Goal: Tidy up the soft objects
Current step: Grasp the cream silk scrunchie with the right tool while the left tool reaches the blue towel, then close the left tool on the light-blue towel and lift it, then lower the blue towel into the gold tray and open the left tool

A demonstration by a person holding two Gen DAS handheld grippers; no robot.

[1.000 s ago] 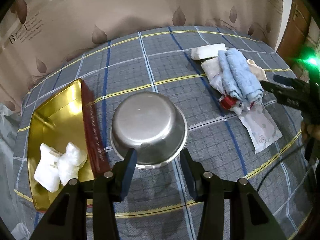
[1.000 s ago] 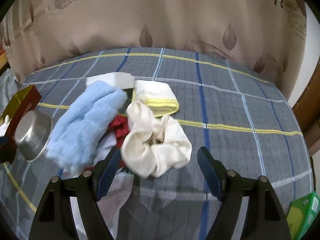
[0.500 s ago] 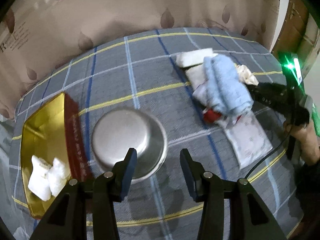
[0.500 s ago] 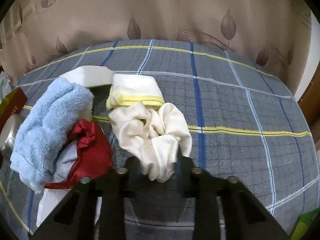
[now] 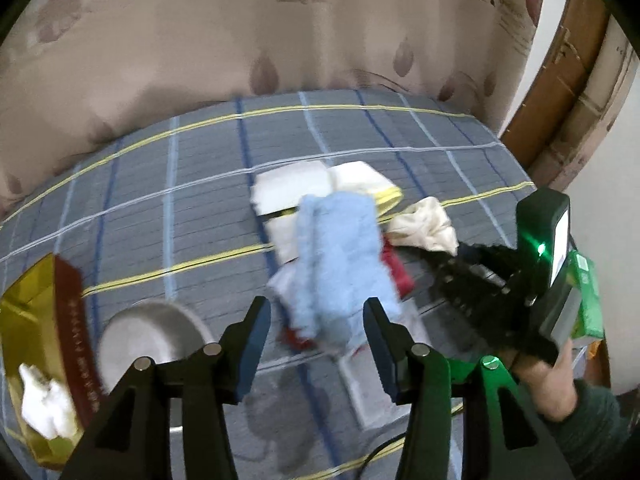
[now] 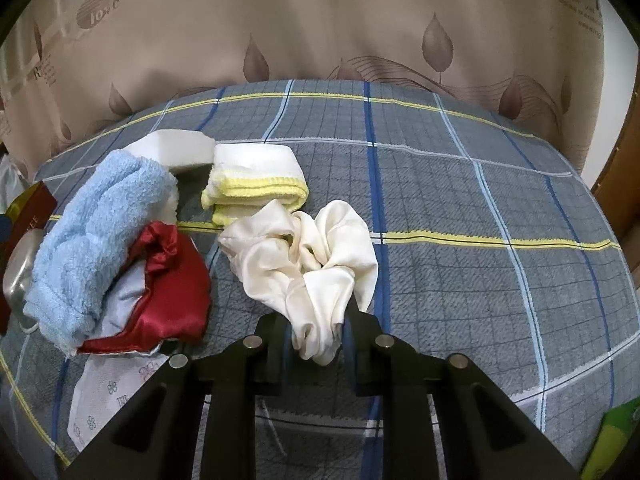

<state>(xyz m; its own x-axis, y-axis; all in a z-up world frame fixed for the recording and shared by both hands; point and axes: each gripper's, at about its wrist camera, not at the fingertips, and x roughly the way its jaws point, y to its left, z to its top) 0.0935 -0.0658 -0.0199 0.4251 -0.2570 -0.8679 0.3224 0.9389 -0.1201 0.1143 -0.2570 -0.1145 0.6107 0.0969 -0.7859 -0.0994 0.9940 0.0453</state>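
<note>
Right wrist view: right tongs (image 6: 316, 336) clamp the cream scrunchie (image 6: 308, 264) at lower centre; lift gently. Left tongs (image 5: 318, 346) gape apart.

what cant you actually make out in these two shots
- Left wrist view: motion blur smears the steel bowl and the lettering on the gold tray; the image edge cuts off the tray's left end.
- Right wrist view: the blue towel and red satin cloth hide most of the floral cloth.
- Right wrist view: the right gripper covers the cream cloth's pinched end.
</note>
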